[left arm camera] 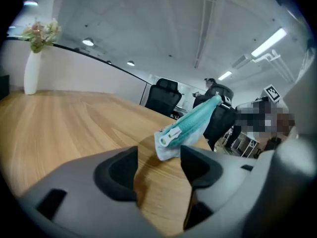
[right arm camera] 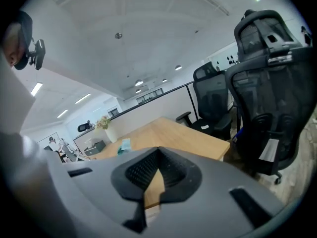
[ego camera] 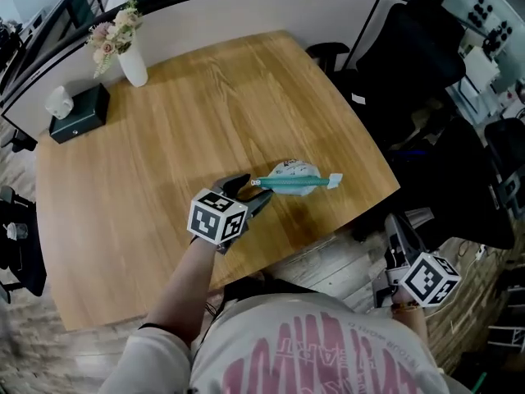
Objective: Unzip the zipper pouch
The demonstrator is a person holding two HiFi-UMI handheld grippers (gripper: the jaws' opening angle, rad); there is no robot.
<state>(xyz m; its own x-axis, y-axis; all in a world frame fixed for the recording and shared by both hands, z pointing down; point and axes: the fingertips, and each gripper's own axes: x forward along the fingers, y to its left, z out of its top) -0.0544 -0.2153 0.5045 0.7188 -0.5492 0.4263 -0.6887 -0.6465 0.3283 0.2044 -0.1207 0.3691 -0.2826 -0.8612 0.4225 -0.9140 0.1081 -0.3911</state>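
Wooden table, zipper pouch, zipper apparently closed

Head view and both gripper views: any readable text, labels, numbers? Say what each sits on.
None reads cleanly.
shirt: pink lettering, upside down and blurred, illegible.
zipper pouch: dark print on its pale side, too small to read.
left marker cube, right marker cube: black-and-white square patterns, no characters.
chair tag: white, too blurred to read.
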